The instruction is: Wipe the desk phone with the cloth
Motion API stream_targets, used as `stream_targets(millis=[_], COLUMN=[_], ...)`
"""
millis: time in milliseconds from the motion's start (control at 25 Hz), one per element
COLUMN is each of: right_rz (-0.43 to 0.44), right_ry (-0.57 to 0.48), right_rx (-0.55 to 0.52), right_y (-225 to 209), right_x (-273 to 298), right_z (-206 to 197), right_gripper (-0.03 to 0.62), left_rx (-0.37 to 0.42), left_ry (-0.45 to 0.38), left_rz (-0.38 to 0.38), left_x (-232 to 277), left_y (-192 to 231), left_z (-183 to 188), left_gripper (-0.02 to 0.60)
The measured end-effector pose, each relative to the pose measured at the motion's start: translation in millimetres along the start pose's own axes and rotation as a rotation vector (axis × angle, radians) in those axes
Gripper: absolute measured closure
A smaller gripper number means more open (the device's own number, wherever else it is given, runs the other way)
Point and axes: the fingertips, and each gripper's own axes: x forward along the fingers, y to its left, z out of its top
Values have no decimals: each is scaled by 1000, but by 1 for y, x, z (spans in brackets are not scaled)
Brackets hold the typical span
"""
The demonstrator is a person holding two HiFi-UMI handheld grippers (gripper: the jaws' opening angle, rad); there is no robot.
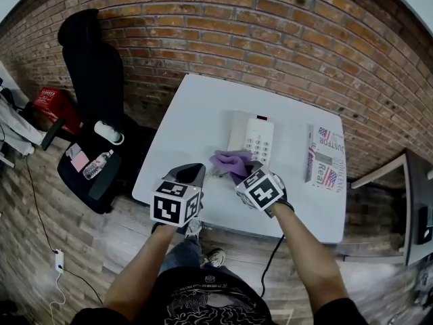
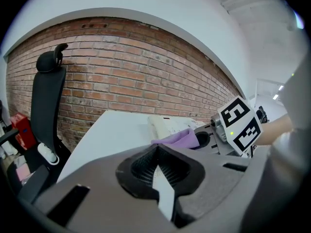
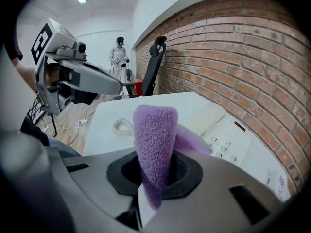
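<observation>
A white desk phone [image 1: 250,138] lies on the white table [image 1: 196,114], its keypad [image 3: 224,147] facing up and its coiled cord [image 3: 119,126] trailing at its near-left side. A purple cloth [image 1: 232,162] hangs over the phone's near edge, pinched in my right gripper [image 1: 249,170]; the cloth [image 3: 154,149] stands up between its jaws. My left gripper [image 1: 193,175] is shut and holds nothing, hovering left of the cloth [image 2: 180,138] over the table's front edge. The phone [image 2: 167,125] lies beyond it.
A printed newspaper [image 1: 325,157] lies at the table's right end. A black office chair [image 1: 95,87] stands left of the table against the brick wall, with a red item [image 1: 54,103] beside it. A cable [image 1: 270,263] hangs under the table's front. A person [image 3: 119,55] stands far off.
</observation>
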Motion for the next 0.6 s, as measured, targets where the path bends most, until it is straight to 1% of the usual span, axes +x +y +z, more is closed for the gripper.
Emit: stream_targets(millis=[160, 320, 600], right_rz=[-1, -22, -103], right_ry=[-1, -15, -68], right_rx=[-4, -15, -49], right_y=[1, -5, -38], right_x=[-5, -17, -46], right_z=[-2, 3, 30], right_gripper=[549, 549, 549], left_rx=[5, 15, 41], left_ry=[1, 1, -7], left_rz=[-3, -11, -36], left_x=[0, 2, 14], left_y=[-2, -3, -4], left_z=[1, 5, 21], left_gripper=[577, 577, 577])
